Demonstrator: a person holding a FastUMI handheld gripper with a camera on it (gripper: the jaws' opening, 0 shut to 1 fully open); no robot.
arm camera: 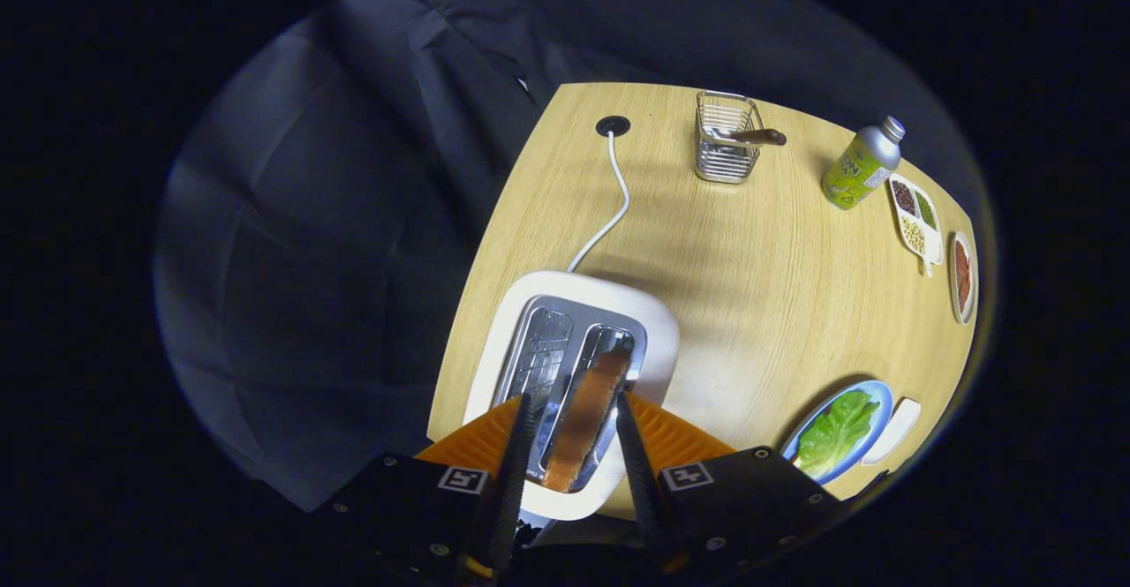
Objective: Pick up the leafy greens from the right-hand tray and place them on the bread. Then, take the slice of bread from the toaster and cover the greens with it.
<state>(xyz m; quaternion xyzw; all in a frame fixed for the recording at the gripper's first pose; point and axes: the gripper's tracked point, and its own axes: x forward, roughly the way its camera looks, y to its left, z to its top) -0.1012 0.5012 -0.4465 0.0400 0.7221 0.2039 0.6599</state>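
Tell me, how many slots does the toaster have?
2: the slot nearer the table edge looks empty; the other slot holds the bread slice, between the open hand-held gripper fingers.

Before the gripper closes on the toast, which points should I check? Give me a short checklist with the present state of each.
1. Gripper open, fingers on either side of the slice: ok.
2. Bread slice stands up out of the right slot of the toaster: ok.
3. Fingers pressing on the slice: not ok, a gap shows on both sides.
4. Leafy greens lie on the blue plate: ok.
5. Bread under the greens: cannot tell.
6. Cord away from the fingers: ok.
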